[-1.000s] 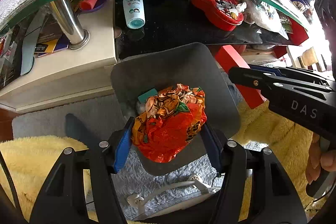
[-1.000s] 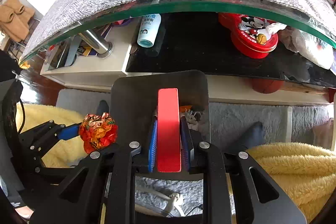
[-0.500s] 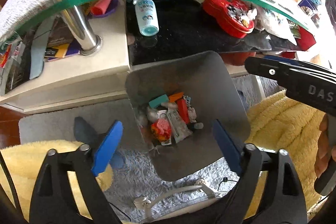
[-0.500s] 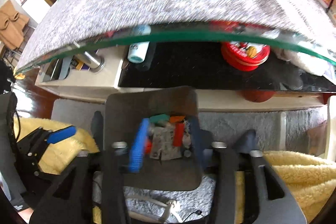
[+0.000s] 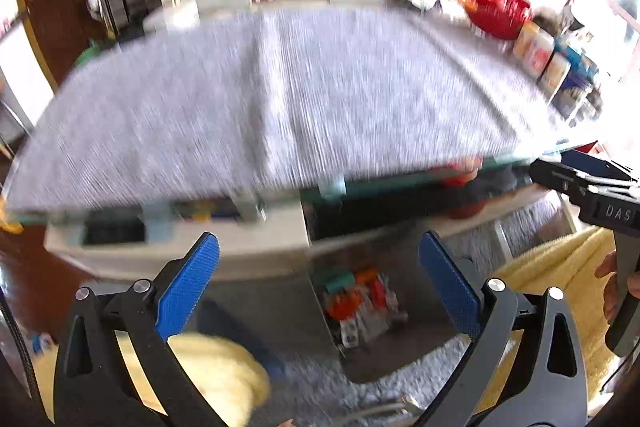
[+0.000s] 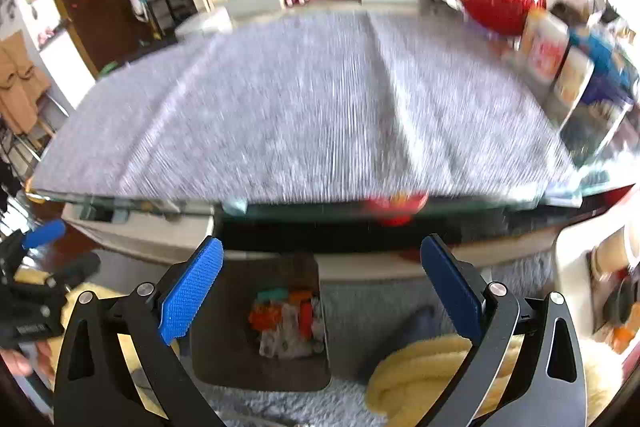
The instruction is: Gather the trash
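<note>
A grey trash bin (image 5: 400, 351) stands on the floor below the table edge, with colourful wrappers (image 5: 360, 303) lying inside. It also shows in the right wrist view (image 6: 260, 363), with the wrappers (image 6: 286, 319) in it. My left gripper (image 5: 320, 283) is open and empty, raised above the bin. My right gripper (image 6: 322, 285) is open and empty too. The right gripper's body (image 5: 596, 203) shows at the right of the left wrist view. Both views are blurred by motion.
A glass table covered by a grey cloth (image 5: 280, 99) fills the middle. A red pot (image 6: 504, 3) and several jars (image 6: 560, 67) stand at its far right. A yellow fluffy blanket (image 6: 424, 375) lies beside the bin. Shelves stand behind.
Both grippers let go of their trash, the orange wrapper and the red piece, into the bin and opened wide. Both have since lifted and tilted up, so the tabletop now fills the views.
</note>
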The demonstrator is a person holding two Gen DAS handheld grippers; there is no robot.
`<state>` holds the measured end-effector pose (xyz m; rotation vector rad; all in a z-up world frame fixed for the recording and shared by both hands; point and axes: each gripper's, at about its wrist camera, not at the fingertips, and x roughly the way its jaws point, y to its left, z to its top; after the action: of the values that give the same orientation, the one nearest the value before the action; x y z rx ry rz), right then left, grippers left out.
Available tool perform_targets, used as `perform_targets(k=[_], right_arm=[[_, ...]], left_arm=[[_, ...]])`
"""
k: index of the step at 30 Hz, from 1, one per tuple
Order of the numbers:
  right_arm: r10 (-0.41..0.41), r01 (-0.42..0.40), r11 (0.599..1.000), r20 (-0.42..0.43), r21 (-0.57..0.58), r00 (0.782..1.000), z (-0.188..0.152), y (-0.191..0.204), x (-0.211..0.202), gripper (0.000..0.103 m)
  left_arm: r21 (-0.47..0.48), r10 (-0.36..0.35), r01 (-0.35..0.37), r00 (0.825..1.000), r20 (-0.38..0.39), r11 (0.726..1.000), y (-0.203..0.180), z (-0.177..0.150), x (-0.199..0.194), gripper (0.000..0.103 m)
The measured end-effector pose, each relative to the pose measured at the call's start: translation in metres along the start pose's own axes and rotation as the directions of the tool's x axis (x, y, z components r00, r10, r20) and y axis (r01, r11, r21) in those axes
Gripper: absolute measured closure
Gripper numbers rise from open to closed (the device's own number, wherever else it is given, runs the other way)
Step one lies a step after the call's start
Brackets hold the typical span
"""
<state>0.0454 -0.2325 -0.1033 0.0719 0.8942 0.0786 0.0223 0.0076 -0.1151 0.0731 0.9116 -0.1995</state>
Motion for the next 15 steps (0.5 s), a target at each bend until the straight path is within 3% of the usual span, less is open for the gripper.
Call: perform_targets(k=[4,8,15], right_arm=[[-0.066,0.071,0.996,0.096,-0.049,0.993,0.011,0.005,-0.033,0.003],[-0.113,0.113,0.994,0.179,0.012,0.977,0.019,-0.001,-0.065,0.003],[-0.142,0.131,0.990,0.307,0.058,0.941,0.025,0.006,-0.110,0.003]], left_arm=[[0.018,0.012,-0.015,0.992,0.125,1.000,0.002,0.018,-0.042,0.008],[-0.026,0.049,-0.044,0.974,0.220,0.999,0.004,0.024,-0.070,0.008],[-0.037,0.070,-0.061,0.946,0.317,0.997,-0.004,0.025,-0.104,0.008]])
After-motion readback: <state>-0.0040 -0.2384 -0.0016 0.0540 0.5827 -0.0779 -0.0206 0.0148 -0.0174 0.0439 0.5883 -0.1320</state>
